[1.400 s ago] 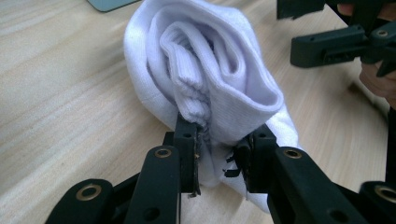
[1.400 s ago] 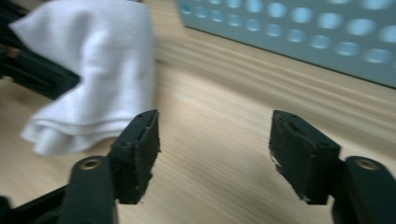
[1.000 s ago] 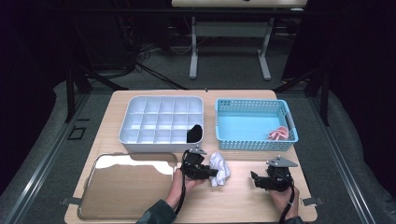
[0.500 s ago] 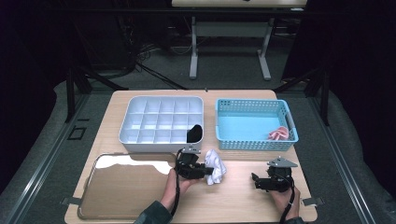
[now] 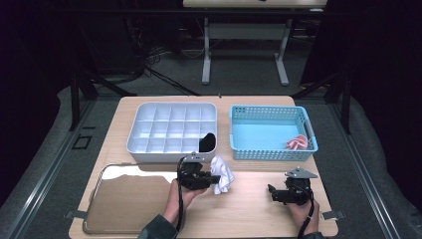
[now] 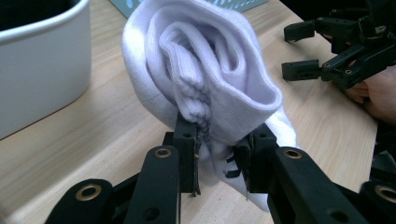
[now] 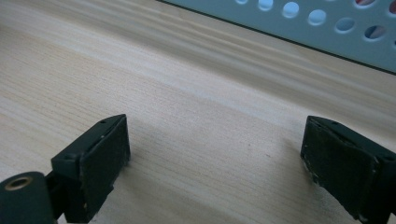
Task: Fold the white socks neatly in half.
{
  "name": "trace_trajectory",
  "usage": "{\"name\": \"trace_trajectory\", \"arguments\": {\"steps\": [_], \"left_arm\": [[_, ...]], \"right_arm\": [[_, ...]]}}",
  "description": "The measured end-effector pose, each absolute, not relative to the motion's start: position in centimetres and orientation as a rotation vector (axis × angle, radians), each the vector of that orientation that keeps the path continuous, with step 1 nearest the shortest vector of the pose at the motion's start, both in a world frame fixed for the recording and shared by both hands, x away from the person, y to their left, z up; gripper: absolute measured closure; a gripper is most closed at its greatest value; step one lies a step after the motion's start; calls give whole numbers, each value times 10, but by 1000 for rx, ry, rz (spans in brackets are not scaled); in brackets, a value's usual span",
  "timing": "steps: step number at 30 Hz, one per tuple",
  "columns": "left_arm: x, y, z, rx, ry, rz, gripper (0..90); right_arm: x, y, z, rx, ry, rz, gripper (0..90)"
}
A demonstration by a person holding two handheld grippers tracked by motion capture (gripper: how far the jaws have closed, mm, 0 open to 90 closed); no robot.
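So the left gripper (image 5: 205, 175) sits at lower centre of the high view with its fingers (image 6: 187, 154) clamped on a rolled-up white sock (image 5: 221, 173). In the left gripper view the sock (image 6: 205, 79) bulges up out of the pinch and takes up the middle of the frame, with the wooden worktop (image 6: 107, 121) under it. The right gripper (image 5: 272, 192) is at lower right, well apart from the sock. Its fingers (image 7: 100, 158) are spread wide with just bare worktop between them; the jaws were opening a moment ago. Toward the top of the worktop there's a white compartment tray (image 5: 169, 130) with something black (image 5: 207, 142) in a near-right cell. A blue basket (image 5: 271, 130) beside it holds a pink item (image 5: 297, 143), and a shiny metal tray (image 5: 129, 196) sits lower left.
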State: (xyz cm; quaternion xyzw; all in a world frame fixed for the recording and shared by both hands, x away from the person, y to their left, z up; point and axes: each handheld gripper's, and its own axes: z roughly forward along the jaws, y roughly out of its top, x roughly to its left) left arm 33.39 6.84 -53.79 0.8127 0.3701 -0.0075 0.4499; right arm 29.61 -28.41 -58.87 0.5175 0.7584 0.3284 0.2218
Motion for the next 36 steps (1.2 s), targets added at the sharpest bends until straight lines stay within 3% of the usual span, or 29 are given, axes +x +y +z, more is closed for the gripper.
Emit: {"name": "trace_trajectory", "arguments": {"steps": [36], "left_arm": [[334,105,-497,1992,918,119,720]], "right_arm": [[297,-284,-589,1427,2103,906,78]]}}
